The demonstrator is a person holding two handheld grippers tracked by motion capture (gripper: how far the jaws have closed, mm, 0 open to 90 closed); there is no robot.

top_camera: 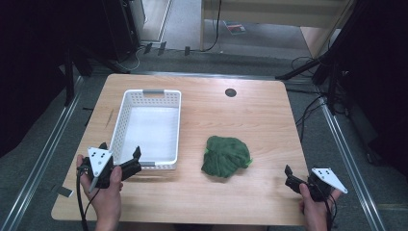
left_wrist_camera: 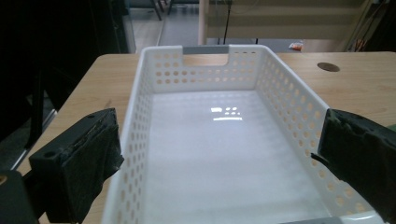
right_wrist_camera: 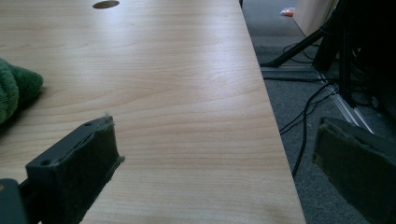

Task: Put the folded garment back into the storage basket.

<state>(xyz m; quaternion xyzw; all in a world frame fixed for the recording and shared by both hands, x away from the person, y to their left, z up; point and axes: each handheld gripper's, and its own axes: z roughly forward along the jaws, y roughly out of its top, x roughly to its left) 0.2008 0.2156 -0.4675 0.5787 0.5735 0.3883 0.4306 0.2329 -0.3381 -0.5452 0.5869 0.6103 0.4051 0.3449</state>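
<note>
A white perforated basket [top_camera: 126,115] stands empty on the left half of the wooden table [top_camera: 260,115]. A crumpled green cloth [top_camera: 226,156] lies to its right, near the table's middle. My left gripper [top_camera: 120,150] is open at the basket's near end. In the left gripper view its jaws [left_wrist_camera: 219,126] stand wide apart on either side of the basket [left_wrist_camera: 205,70], with nothing between them. My right gripper [top_camera: 288,177] is open near the front right corner, empty, and well to the right of the cloth [right_wrist_camera: 14,88]. Its right jaw hangs past the table edge.
A round dark hole [top_camera: 231,92] marks the table's far side. Cables [top_camera: 308,113] and black stand legs [top_camera: 308,67] lie on the grey floor to the right. A metal rail [top_camera: 43,154] runs along the left of the table.
</note>
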